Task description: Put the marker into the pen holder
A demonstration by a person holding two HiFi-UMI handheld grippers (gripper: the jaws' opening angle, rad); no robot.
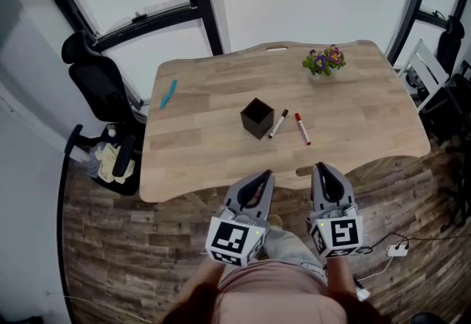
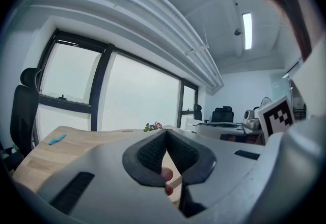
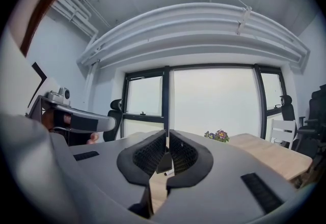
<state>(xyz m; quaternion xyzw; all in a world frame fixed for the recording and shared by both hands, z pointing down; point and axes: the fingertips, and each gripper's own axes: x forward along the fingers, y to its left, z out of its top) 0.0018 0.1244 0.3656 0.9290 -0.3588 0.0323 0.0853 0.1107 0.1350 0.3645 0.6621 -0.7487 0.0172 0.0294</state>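
On the wooden table (image 1: 199, 153) stands a black square pen holder (image 1: 257, 118). A white marker with a black cap (image 1: 278, 124) lies just right of it, and a red marker (image 1: 302, 128) lies further right. Both grippers hover side by side at the table's near edge, short of the markers. My left gripper (image 1: 263, 177) (image 2: 166, 134) has its pads together with nothing gripped. My right gripper (image 1: 321, 168) (image 3: 167, 136) is shut and empty. Through the slit under the right gripper's pads I see the pen holder (image 3: 165, 162) and a bit of a marker (image 3: 169, 173).
A small pot of flowers (image 1: 324, 61) stands at the table's far right and a blue object (image 1: 168, 93) at its far left. A black office chair (image 1: 99, 76) and a bin (image 1: 110, 162) are left of the table. Cables and a power strip (image 1: 397, 249) lie on the wooden floor.
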